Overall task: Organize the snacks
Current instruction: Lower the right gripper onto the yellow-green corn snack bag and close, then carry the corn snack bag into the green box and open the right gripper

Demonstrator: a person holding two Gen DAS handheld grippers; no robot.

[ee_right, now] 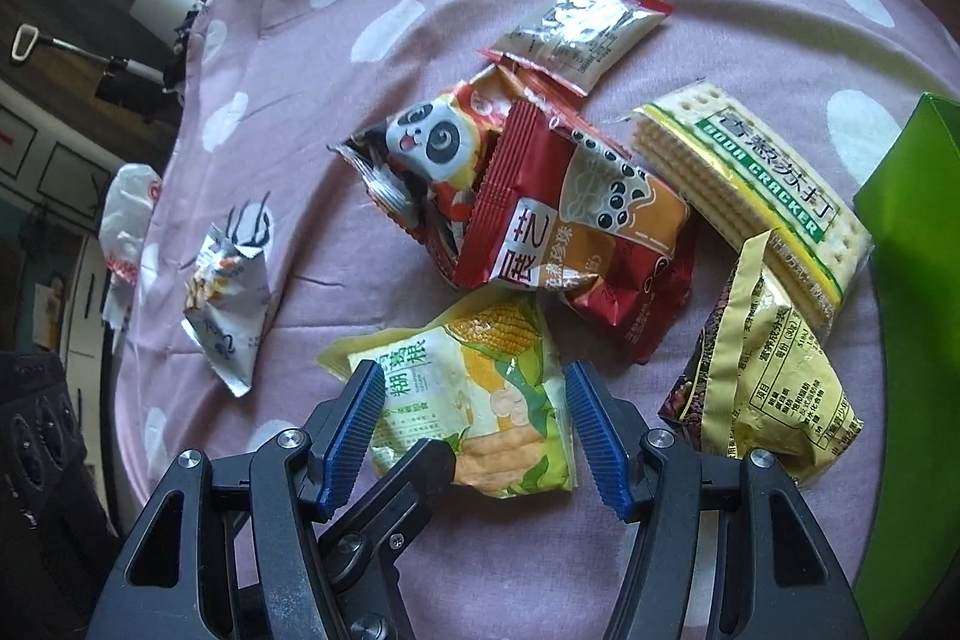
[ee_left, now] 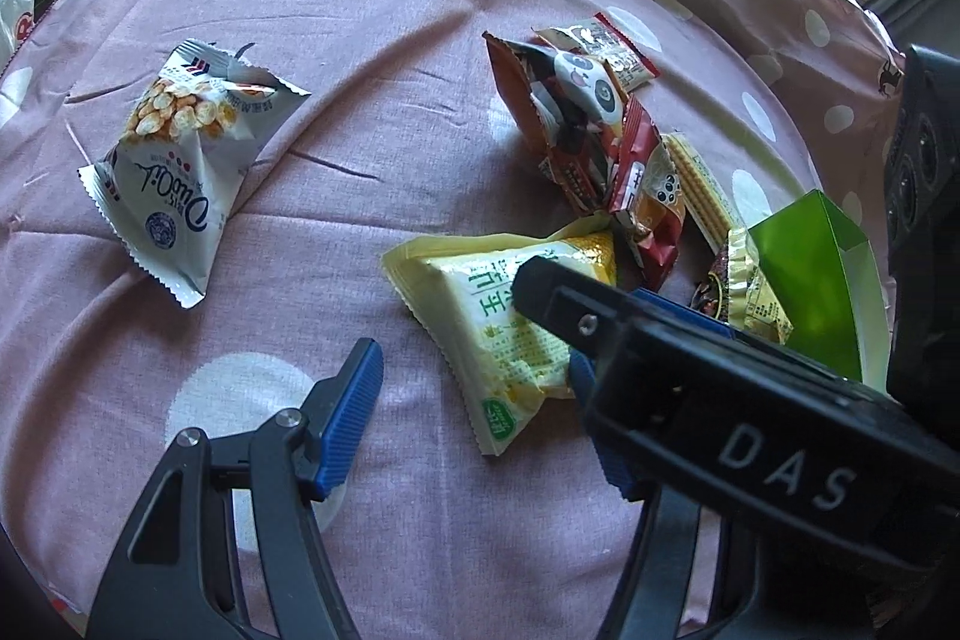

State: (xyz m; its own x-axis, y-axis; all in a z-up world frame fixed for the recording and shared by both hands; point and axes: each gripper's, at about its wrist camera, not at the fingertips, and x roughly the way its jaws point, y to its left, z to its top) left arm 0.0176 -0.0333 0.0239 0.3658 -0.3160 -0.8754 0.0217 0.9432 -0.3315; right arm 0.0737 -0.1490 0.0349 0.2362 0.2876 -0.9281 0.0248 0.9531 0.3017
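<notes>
- Your right gripper (ee_right: 474, 430) hangs over the yellow corn pack (ee_right: 480, 394), pointing steeply down. Its jaws stand open, one blue pad on each side of the pack, neither pressing it.
- The corn pack lies flat on the pink dotted cloth (ee_right: 420, 10) at the near edge of the snack pile, just below the red pack (ee_right: 540, 220) and apart from it.
- Your left gripper (ee_left: 474, 412) has its jaws open too and holds nothing — though the right one crosses in front of it in the left view and hides one pad, so keep the two tools clear of each other.
- To grip well, I judge you should sink straight down until the pads bracket the pack's puffed middle, then close. A flat, slick bag tends to slide out from a pinch at the seam.
- Watch the gold pack (ee_right: 762, 376) just beside the right pad; come down without catching its corner.
- The green box (ee_right: 906, 280) stands at the right edge and looks like the likely place for the snacks — that is a guess, not something shown.
- The cracker pack (ee_right: 750, 184), the panda pack (ee_right: 432, 148) and the white pack (ee_left: 174, 160), which lies well apart on the left, are left to sort.
</notes>
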